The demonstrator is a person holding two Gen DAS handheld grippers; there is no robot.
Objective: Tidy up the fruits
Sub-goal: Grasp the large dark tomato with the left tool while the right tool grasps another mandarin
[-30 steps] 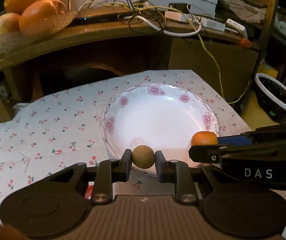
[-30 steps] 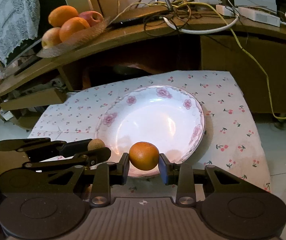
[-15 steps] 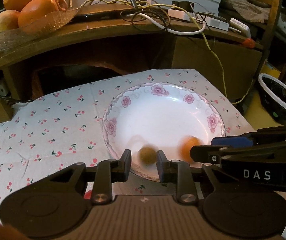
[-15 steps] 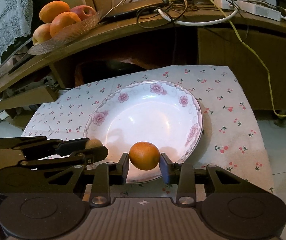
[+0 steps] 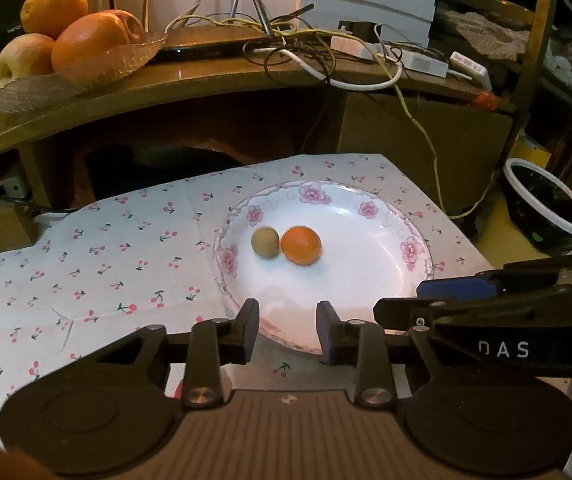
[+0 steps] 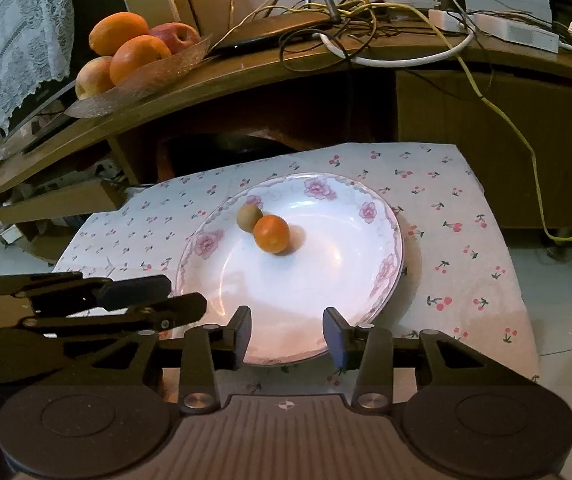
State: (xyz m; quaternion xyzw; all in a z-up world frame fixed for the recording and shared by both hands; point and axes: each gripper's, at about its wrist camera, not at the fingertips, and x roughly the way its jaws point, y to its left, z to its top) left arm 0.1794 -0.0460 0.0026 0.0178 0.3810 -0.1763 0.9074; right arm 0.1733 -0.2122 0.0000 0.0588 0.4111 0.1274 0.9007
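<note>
A small orange fruit [image 5: 301, 245] and a smaller brown round fruit [image 5: 265, 242] lie side by side, touching, in the white flowered plate [image 5: 381, 284]. In the right wrist view the orange fruit [image 6: 272, 234] sits in front of the brown fruit [image 6: 249, 217] on the plate [image 6: 313, 312]. My left gripper [image 5: 287, 330] is open and empty above the plate's near rim. My right gripper [image 6: 287, 332] is open and empty too, beside the left one.
The plate rests on a cherry-print cloth [image 5: 98, 260]. A glass dish with oranges and apples [image 5: 58, 40] stands on the wooden shelf behind, next to tangled cables [image 5: 325, 52]. A black bowl with a white rim [image 5: 545, 208] sits at the right.
Both grippers opened and let go of their fruits. The brown and orange fruits dropped and rolled into the plate. Both grippers have drawn back and up a little.
</note>
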